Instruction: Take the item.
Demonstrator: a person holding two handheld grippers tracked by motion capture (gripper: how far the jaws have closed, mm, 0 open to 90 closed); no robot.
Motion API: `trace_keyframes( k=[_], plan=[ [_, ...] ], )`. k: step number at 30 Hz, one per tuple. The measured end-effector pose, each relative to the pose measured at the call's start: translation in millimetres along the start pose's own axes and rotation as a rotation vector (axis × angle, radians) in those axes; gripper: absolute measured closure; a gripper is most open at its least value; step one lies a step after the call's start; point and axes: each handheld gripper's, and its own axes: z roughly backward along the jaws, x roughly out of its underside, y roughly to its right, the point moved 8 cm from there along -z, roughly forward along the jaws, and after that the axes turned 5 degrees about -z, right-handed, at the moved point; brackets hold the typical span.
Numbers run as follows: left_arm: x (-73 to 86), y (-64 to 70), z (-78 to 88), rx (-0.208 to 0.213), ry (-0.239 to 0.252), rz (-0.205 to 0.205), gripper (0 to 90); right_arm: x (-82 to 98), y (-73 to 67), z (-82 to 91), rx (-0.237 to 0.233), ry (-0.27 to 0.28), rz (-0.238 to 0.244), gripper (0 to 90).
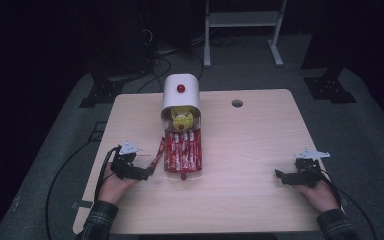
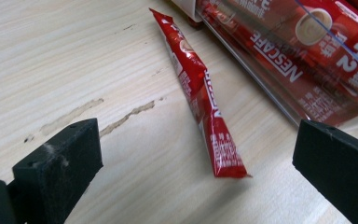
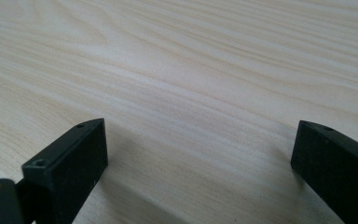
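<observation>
Table [image 1: 250, 150]: light wood top, seen from above in the high view; round cable hole [image 1: 237, 103] near the far edge, right of centre.
Dispenser [image 1: 181, 92]: white arched housing with a red knob [image 1: 181, 88], standing at the far centre of the table; something yellow is seen in its opening, too small to identify.
Tray [image 1: 182, 172]: clear tray running from the dispenser toward the near side, loaded with red Nescafe stick packets [image 1: 182, 149] laid lengthwise side by side.
Loose packet [image 2: 200, 91]: one red Nescafe stick lying flat on the table, just left of the tray and apart from it; slightly angled, its near end pointing toward the left gripper.
Left gripper [image 1: 142, 172]: held low over the table at near left, just left of the tray; jaws spread wide, nothing between the pads.
Packet vs left gripper: in the left gripper view the near end of the loose packet is seen between the two jaw tips but farther out; no contact with either jaw. Tray wall and its packets are seen just beyond the right-hand jaw.
Right gripper [image 1: 285, 176]: held low over bare table at near right, well apart from tray and packet; jaws spread wide, only wood grain between them.
Hands: left hand [image 1: 112, 185] and right hand [image 1: 322, 192] are each wrapped round a gripper body; plaid sleeves at the near edge.
Cables: a black cable is trailed from each gripper off the table edge.
</observation>
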Motion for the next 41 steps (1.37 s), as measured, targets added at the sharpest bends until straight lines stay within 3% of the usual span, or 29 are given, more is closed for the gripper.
trace_keyframes(
  k=[12,20,27,31,35,41],
  plan=[
    [22.8,1.2,8.1,-0.009,-0.023,-0.017,0.9,0.0,0.0,0.0,0.0,0.0,0.0,2.9],
    [39.1,2.5,7.1,-0.013,-0.08,-0.026,0.9,-0.2,0.2,-0.1,0.0,0.002,0.003,2.9],
    [42.4,5.7,2.3,-0.007,-0.093,-0.036,0.9,-0.2,0.2,-0.1,0.0,0.002,0.003,2.9],
    [43.5,5.3,1.7,0.001,-0.082,-0.031,0.0,-0.2,0.2,-0.1,0.0,0.002,0.003,2.9],
    [44.1,5.3,1.0,0.006,-0.041,-0.034,0.0,-0.2,0.2,-0.1,0.0,0.002,0.003,2.9],
    [44.3,5.2,1.1,0.006,-0.04,-0.035,0.0,-0.2,0.2,-0.1,0.0,0.002,0.003,2.9]
  ],
)
